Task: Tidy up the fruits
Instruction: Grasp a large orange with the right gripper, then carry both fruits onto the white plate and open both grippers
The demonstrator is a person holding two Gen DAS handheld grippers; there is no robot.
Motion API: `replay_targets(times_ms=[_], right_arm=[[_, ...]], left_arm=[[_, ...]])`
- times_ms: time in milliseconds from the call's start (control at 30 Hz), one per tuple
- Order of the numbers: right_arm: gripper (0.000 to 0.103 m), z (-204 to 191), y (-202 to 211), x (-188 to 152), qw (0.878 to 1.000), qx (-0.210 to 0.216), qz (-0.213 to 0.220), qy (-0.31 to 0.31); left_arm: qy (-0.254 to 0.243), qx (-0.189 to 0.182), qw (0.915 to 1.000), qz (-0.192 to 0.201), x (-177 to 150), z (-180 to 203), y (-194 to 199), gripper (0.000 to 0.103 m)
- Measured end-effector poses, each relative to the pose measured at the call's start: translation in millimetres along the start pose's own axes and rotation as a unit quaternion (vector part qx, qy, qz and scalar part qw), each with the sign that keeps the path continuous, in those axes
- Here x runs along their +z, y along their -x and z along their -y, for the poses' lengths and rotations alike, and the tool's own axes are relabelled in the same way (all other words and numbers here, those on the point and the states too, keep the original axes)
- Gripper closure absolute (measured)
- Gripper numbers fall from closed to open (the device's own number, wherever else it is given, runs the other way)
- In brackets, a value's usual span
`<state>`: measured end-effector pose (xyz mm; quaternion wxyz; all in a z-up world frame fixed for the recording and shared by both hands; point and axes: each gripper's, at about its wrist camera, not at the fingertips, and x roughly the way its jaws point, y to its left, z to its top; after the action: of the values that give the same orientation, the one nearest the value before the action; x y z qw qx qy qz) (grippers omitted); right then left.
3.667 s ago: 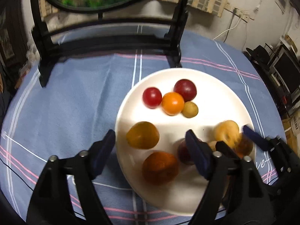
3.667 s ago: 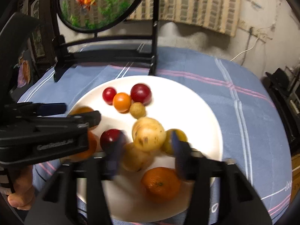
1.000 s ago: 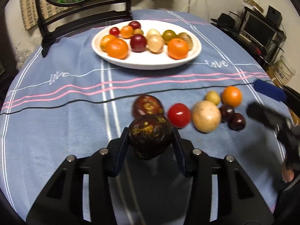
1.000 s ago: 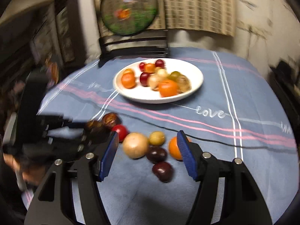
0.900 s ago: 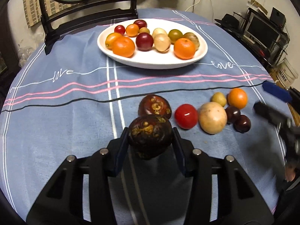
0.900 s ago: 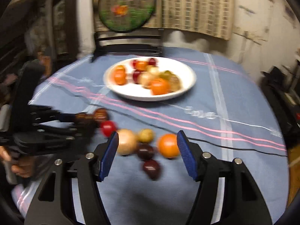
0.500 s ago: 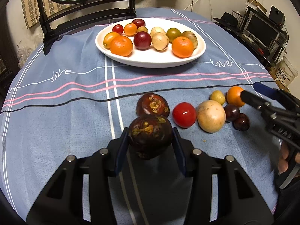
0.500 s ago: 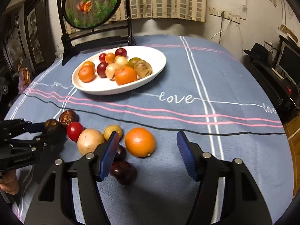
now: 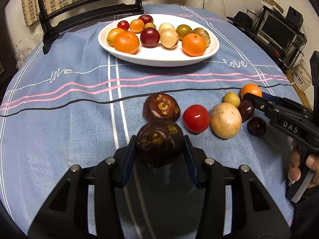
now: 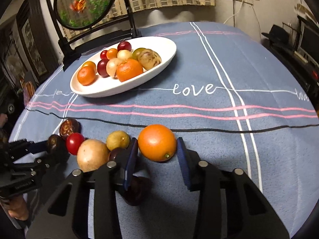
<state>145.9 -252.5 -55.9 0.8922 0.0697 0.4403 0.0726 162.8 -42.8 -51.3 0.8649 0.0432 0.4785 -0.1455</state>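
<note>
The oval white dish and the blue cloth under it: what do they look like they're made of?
The oval white dish looks like glazed ceramic, possibly melamine: smooth, glossy, with a thick rounded rim catching the light. The blue cloth with pink stripes looks like woven fabric with a matte, slightly fuzzy surface; its stripes and the word "love" seem woven or printed in, which I can't tell.

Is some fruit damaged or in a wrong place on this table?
Nothing looks damaged or spilled. Several fruits lie loose on the tablecloth rather than in the white plate, among them an orange and a mangosteen.
</note>
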Motion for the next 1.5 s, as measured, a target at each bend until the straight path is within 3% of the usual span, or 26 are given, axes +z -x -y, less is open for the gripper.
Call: replay_targets(times_ms=[167, 333, 533, 733, 933, 1100, 1333, 1500], right_arm=[[0.064, 5.8, 14.8, 3.2, 0.999, 0.018, 0.023, -0.018], [0.064, 0.1, 27.9, 5.2, 0.998, 0.033, 0.050, -0.005], [0.064, -13.6, 38.1, 6.1, 0.997, 0.036, 0.070, 0.007], [0.064, -47.7, 60.3, 32.3, 0.991, 0.057, 0.110, 0.053], [0.063, -70.3, 45.2, 82.2, 0.987, 0.044, 0.132, 0.085], [0.064, -69.8, 3.7, 113.2, 0.991, 0.041, 0.105, 0.071], [0.063, -76.9, -44.0, 132.0, 0.994, 0.008, 0.074, 0.079], [0.063, -66.8, -61.3, 139.9, 0.997, 0.012, 0.054, 0.057]], left_arm=[[0.006, -0.010, 0.9999, 0.012, 1.5, -2.5, 3.7, 0.057], [0.016, -0.014, 0.9988, 0.044, 4.8, -4.6, 23.7, 0.057], [0.009, -0.017, 0.9984, 0.054, 19.5, 0.4, 41.1, 0.057], [0.016, -0.015, 0.9970, 0.075, 59.8, -11.8, 55.2, 0.057], [0.041, -0.008, 0.9968, 0.068, 111.3, -31.2, 34.9, 0.057], [0.063, 0.018, 0.9961, 0.059, 145.1, -45.5, 3.7, 0.057], [-0.009, 0.093, 0.9929, 0.074, 172.6, -27.5, -27.9, 0.057], [0.023, 0.067, 0.9965, 0.046, 179.2, -37.1, -42.2, 0.054]])
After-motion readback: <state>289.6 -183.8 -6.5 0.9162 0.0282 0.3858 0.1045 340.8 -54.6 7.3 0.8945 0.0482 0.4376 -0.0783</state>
